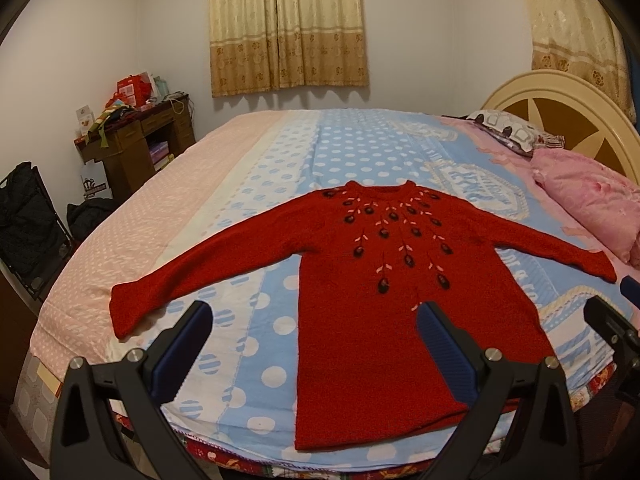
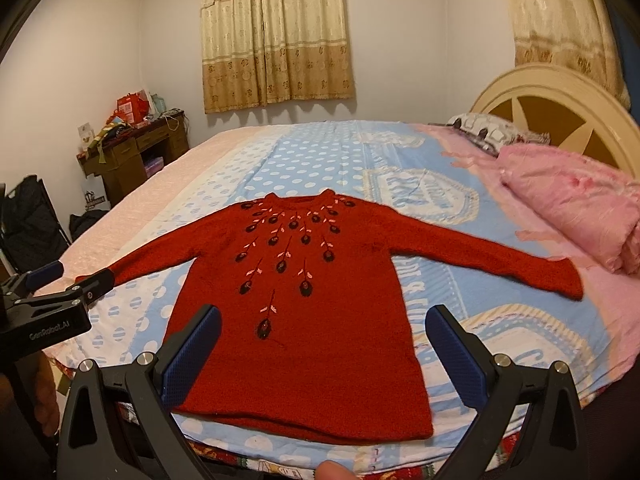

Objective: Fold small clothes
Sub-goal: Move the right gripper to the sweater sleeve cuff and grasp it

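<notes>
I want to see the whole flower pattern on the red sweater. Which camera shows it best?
The right wrist view: the flower embroidery on the red sweater is fully visible between the open fingers. In the left wrist view the same embroidery shows, but the lowest flower is hidden behind a gripper finger.

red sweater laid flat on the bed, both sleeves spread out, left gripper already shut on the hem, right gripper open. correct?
Not quite: the left gripper is open, fingers wide apart above the bed, holding nothing, as the left wrist view shows. The rest stands: the red sweater lies flat with both sleeves spread, and the right gripper is open.
</notes>
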A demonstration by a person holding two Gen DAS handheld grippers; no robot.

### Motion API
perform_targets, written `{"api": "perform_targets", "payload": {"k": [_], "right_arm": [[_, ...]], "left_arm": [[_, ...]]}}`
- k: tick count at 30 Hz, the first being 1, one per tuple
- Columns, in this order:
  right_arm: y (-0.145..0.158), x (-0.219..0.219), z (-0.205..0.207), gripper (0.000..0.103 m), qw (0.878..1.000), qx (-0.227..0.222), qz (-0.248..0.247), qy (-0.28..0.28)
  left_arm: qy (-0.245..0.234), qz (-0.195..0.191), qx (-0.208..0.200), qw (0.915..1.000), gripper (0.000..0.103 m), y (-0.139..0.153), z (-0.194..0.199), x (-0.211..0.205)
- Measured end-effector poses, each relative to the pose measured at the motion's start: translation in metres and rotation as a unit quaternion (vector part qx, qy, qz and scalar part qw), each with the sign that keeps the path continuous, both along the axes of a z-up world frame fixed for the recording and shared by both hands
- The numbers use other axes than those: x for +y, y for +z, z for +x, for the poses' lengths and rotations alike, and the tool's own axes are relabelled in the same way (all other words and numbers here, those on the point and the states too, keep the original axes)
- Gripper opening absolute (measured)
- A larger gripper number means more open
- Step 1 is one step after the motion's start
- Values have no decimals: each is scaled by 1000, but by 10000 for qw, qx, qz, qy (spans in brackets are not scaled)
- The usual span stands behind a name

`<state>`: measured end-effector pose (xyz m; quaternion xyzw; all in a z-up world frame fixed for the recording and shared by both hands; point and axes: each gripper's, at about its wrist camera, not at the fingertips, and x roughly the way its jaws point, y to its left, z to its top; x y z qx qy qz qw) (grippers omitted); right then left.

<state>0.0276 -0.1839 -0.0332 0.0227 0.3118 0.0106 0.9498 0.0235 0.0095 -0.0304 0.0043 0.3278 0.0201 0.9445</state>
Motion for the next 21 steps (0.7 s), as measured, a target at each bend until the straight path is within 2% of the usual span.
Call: {"api": "perform_targets", "payload": {"k": [2,6,12,15,18,21], "right_arm": [[-9,-11,8,102,9998,96,191,17],[-24,-45,23,102,9986,152,417,-283],[-48,-120,43,102,9915,315,461,-1171],[-52,-174,44,101,9811,301,716,-1773],[-53,-223,40,94,9679,244,707,-2400],[-54,-259,40,91,9576,325,727,-2769]], "left_arm": [[-8,14,-4,10000,103,-4,5,1],[-183,83,38,9998,103,-16,18,-1],[-447,250,296,9983,103,-34,49,-8],[-497,407,335,9974,103,-41,65,-7],[-419,563,304,9971,103,-47,82,-3],[-277,691,317,9967,103,-56,98,4]]}}
